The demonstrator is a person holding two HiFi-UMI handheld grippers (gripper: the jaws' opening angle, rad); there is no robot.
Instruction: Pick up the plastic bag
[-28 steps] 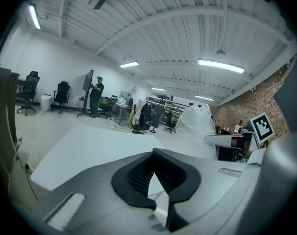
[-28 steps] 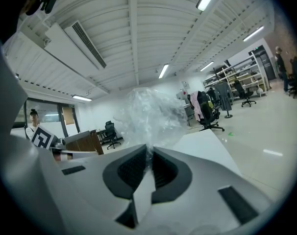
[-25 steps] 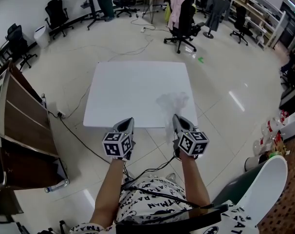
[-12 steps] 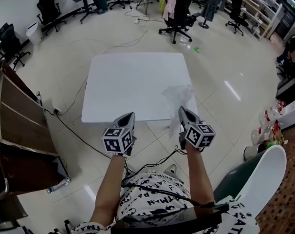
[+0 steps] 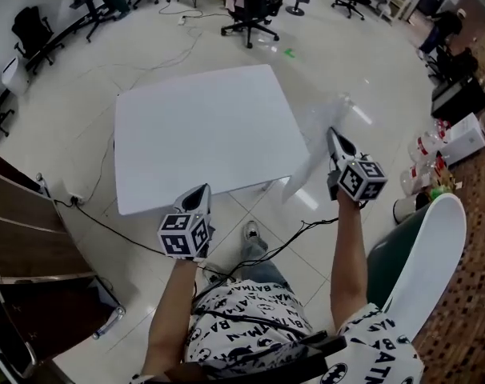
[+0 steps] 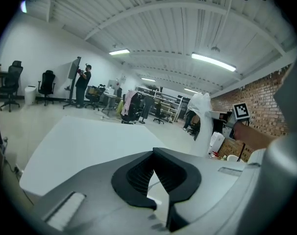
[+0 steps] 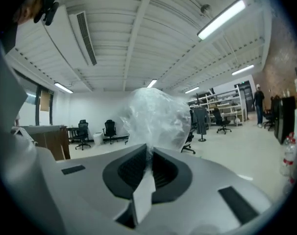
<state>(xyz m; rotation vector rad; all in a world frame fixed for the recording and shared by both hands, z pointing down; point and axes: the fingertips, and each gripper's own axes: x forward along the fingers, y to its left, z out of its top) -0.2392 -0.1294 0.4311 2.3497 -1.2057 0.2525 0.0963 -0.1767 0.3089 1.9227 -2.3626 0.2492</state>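
Observation:
A clear, crumpled plastic bag (image 5: 308, 146) hangs in the air off the right edge of the white table (image 5: 194, 130). My right gripper (image 5: 333, 136) is shut on its top, and the film trails down and to the left below the jaws. In the right gripper view the bag (image 7: 156, 114) billows up from the pinched jaws of the right gripper (image 7: 148, 153). My left gripper (image 5: 203, 192) is held over the floor near the table's front edge, shut and holding nothing. The left gripper (image 6: 154, 156) view shows the table (image 6: 80, 138) and the lifted bag (image 6: 203, 119) to the right.
Black office chairs (image 5: 250, 6) and cables (image 5: 186, 50) are on the floor beyond the table. Bottles and boxes (image 5: 438, 154) stand at the right, a white curved chair back (image 5: 426, 270) at lower right, and wooden shelving (image 5: 26, 238) at the left. A person (image 6: 83, 84) stands far off.
My right gripper has risen and moved right, carrying the bag off the table into the air. The left gripper has stayed low by the table's front edge.

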